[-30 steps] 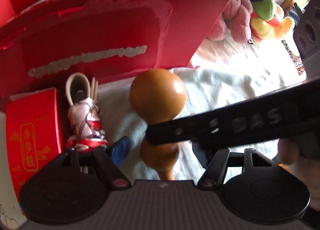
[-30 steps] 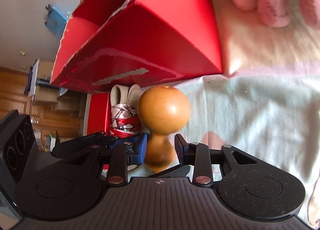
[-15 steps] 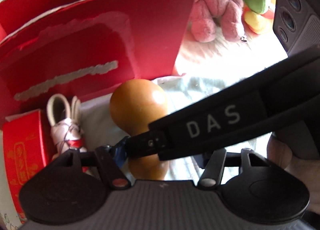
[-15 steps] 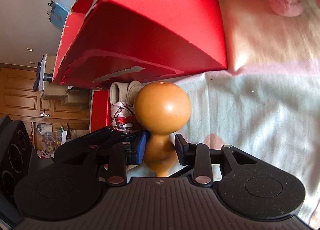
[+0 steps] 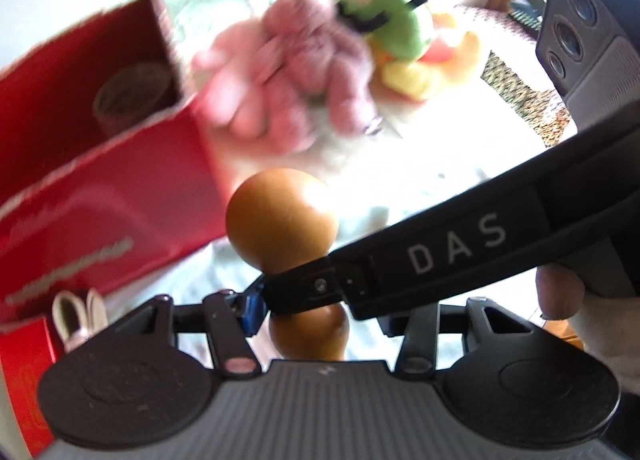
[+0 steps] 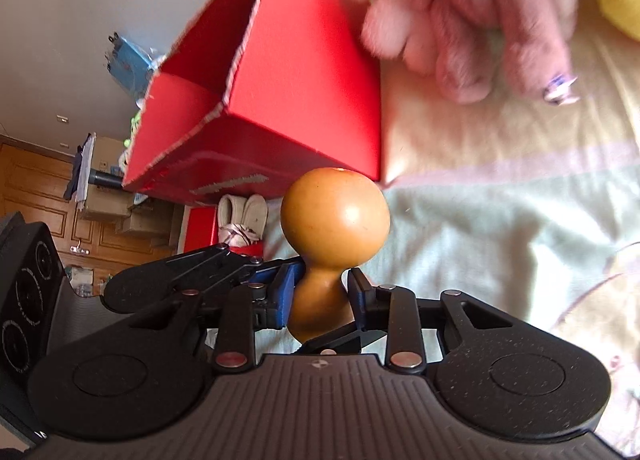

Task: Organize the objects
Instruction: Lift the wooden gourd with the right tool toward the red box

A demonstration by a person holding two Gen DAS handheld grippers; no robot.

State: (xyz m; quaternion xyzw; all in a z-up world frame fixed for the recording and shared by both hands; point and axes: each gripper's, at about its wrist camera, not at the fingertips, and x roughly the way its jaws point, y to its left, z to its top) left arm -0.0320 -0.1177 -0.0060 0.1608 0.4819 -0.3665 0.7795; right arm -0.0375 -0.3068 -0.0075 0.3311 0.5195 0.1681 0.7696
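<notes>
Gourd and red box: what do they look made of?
Gourd: smooth and glossy, with sharp highlights on an even orange-brown skin; a dried, polished gourd or lacquered wood, can't tell which. Red box: matte cardboard, likely; its top edges are ragged and show a pale torn core, and a strip of the red facing is peeled off the front.

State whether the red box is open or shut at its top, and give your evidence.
Open. The red box shows no lid: its torn top edge is bare, and a tape roll is visible inside it.
</notes>
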